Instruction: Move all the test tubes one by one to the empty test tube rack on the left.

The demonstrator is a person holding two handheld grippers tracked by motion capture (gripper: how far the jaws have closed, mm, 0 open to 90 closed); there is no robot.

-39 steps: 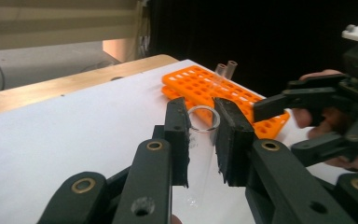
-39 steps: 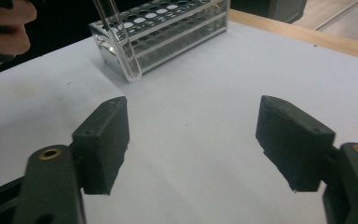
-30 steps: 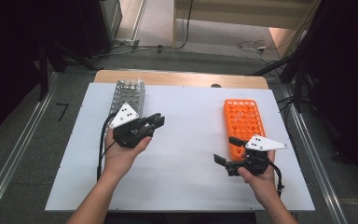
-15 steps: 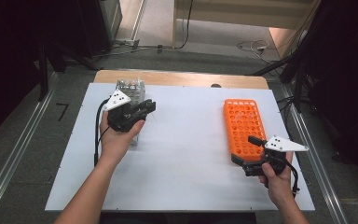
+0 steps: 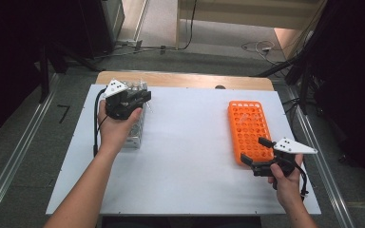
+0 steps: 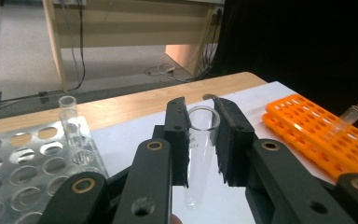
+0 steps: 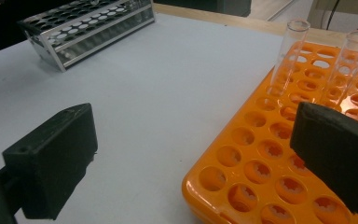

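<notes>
I have the left gripper (image 6: 200,135) clamped on a clear glass test tube (image 6: 198,154), its jaws pressing the tube from both sides just below the rim; the tube hangs upright between them, clear of the table. In the high view this gripper (image 5: 140,99) sits over the metal rack (image 5: 134,135) at the left of the white table (image 5: 190,156). One more glass tube (image 6: 70,119) stands in that rack (image 6: 23,163).

My right gripper (image 5: 253,153) holds nothing; its jaws stand wide apart at the near corner of the orange rack (image 5: 248,128). Two empty tubes (image 7: 286,51) stand tilted in the orange rack (image 7: 270,154), beyond the jaws.
</notes>
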